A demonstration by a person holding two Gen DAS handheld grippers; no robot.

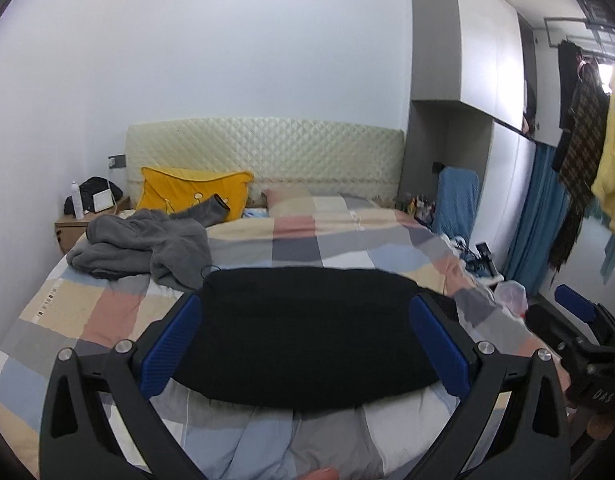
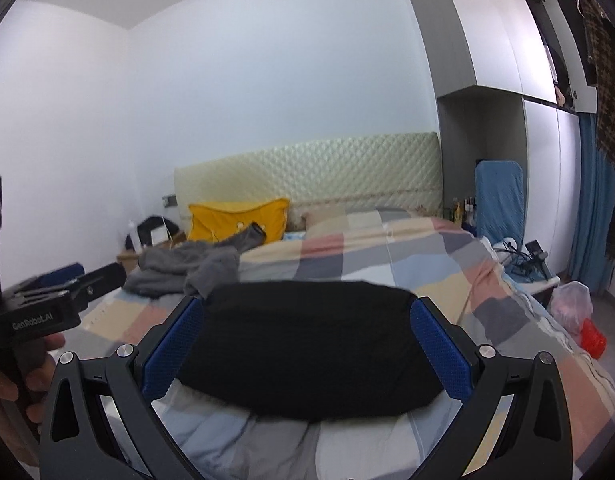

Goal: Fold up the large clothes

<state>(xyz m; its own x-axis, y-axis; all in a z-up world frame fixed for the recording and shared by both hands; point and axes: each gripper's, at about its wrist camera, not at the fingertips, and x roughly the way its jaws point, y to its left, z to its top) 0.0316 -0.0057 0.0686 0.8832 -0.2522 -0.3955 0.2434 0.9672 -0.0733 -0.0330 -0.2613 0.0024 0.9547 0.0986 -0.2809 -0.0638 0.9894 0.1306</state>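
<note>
- Bedroom walls are plain pale blue-white in the left wrist view, with a cream quilted headboard (image 1: 263, 152) at the far end and a checked quilt (image 1: 307, 236) of grey, peach, beige and blue squares covering the bed.
- Near the foot lies a black garment (image 1: 303, 328), already folded into a flat, rounded oblong; its surface looks matte and finely knitted.
- Left gripper (image 1: 303, 344) hangs above it with its ribbed blue pads spread wide apart, holding nothing.
- Far left, a grey fleece garment (image 1: 143, 244) sits in a soft crumpled heap, one sleeve thrown against a mustard-yellow pillow (image 1: 191, 192). I judge it the piece left to fold.

- Right wrist view shows the same wall, and tall smooth grey-white wardrobes (image 2: 495, 32) on the right.
- Right gripper (image 2: 307, 348) also stands fully apart over the black bundle, empty.
- At the left edge a hand (image 2: 15, 376) grips the other tool's black handle.
- Black piece looks finished; the fuzzy grey heap stays untouched beyond it.
</note>
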